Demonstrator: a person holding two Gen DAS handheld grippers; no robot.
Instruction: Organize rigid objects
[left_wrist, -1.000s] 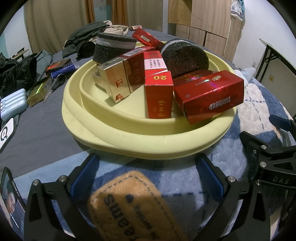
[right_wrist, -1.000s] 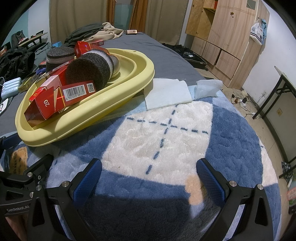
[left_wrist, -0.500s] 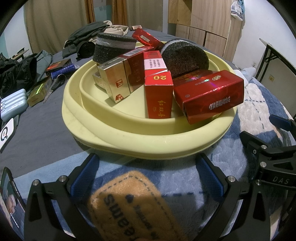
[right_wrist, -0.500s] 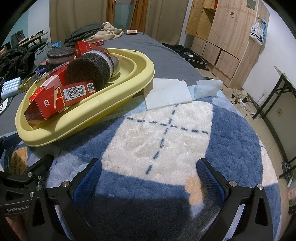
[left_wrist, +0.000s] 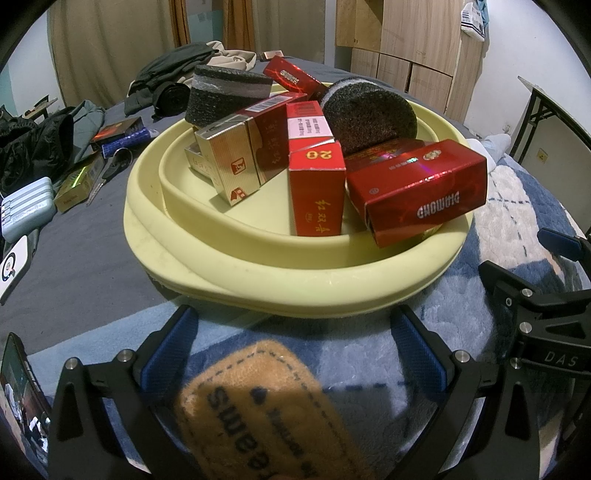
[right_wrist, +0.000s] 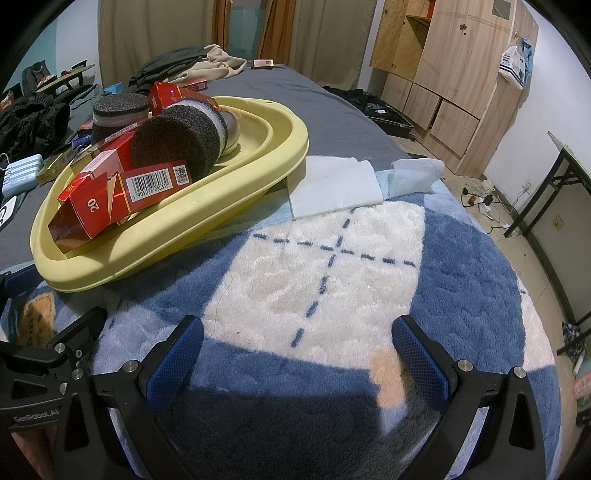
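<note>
A yellow oval basin (left_wrist: 295, 280) sits on the bed and holds several red cigarette boxes (left_wrist: 417, 188), a gold box (left_wrist: 227, 164) and two dark foam discs (left_wrist: 369, 118). It also shows in the right wrist view (right_wrist: 236, 192), at the left. My left gripper (left_wrist: 291, 347) is open and empty just in front of the basin's near rim. My right gripper (right_wrist: 293, 354) is open and empty over the blue and white rug (right_wrist: 332, 280), to the right of the basin.
Left of the basin lie a blue case (left_wrist: 26, 206), a small box (left_wrist: 75, 186), scissors (left_wrist: 110, 170) and dark clothes (left_wrist: 37, 144). Two white cloths (right_wrist: 336, 188) lie past the rug. A wooden wardrobe (right_wrist: 450, 74) and a black table frame (right_wrist: 554, 192) stand at the right.
</note>
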